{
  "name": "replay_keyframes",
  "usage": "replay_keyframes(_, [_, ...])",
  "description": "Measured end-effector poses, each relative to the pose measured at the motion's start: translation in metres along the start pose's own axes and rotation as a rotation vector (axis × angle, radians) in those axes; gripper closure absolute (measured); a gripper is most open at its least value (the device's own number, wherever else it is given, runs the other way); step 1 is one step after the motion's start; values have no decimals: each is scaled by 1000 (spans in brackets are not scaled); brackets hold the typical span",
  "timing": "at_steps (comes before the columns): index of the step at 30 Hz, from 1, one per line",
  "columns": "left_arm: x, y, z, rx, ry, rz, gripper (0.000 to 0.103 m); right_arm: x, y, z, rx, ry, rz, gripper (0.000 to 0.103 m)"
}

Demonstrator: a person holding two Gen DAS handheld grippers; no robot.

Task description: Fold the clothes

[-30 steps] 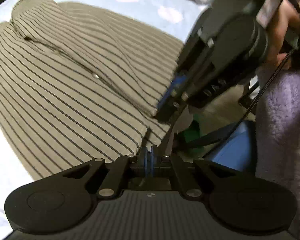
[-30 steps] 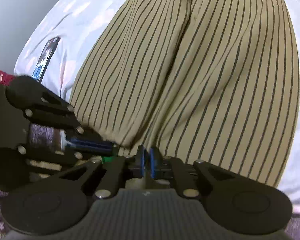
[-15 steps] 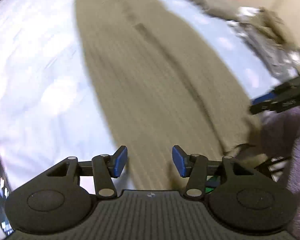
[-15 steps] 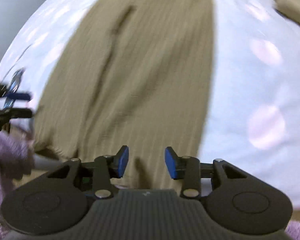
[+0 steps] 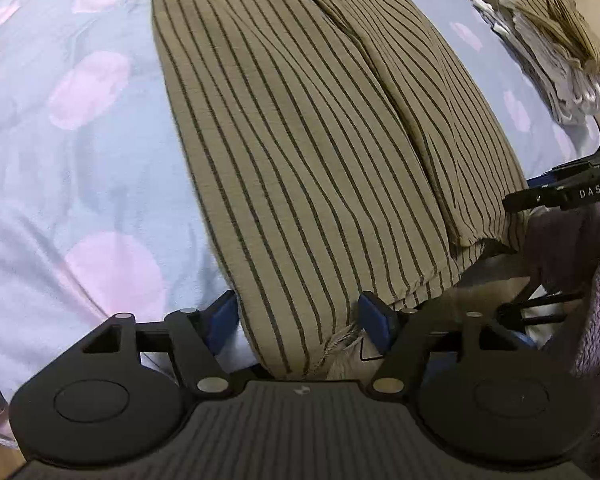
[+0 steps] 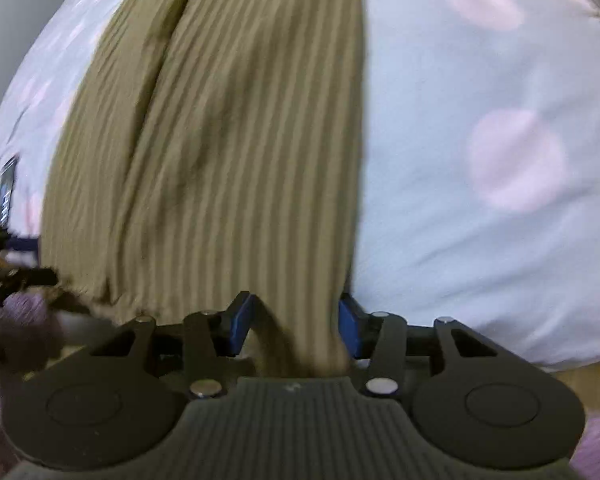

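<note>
An olive shirt with dark thin stripes [image 5: 300, 140] lies folded lengthwise on a pale blue bedsheet with pink spots [image 5: 80, 140]. Its near hem hangs over the bed's edge. My left gripper [image 5: 300, 320] is open, and the shirt's near left corner sits between its blue pads without being clamped. In the blurred right wrist view the same shirt [image 6: 228, 140] runs away from me. My right gripper [image 6: 294, 324] is open around the near right corner. Each gripper shows in the other's view: the right one [image 5: 560, 196], the left one [image 6: 12, 276].
A pile of folded clothes [image 5: 552, 40] sits at the bed's far right. A phone [image 6: 6, 192] lies on the sheet left of the shirt. A purple fuzzy sleeve [image 5: 596, 320] is close on the right. Bare sheet [image 6: 480, 160] spreads right of the shirt.
A second ago both grippers were shut and close together at the hem. They have since opened and moved apart, each now at one near corner of the shirt.
</note>
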State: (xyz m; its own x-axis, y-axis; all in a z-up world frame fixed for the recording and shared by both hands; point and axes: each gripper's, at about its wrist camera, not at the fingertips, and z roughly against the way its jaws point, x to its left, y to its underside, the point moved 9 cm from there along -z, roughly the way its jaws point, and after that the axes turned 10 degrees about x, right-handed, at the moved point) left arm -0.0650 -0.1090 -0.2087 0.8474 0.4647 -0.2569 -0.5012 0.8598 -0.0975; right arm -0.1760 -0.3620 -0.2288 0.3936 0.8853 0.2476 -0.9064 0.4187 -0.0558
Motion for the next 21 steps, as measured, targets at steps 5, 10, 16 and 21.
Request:
replay_keyframes(5, [3,0,-1,-8,-78,-11,73,5,3,-2,-1,-12,20,84])
replay_keyframes(10, [1,-1,12,-42,-49,-18,99,8,-4,28,-75,-89,12,98])
replay_keyframes(16, [-8,-12,50,-132,83,-35,102,10,-12,64,-163,-182,3,98])
replay_keyframes(21, [4,-32,86,-212,128,-17,103,12,-19,96,-237,-259,-5,98])
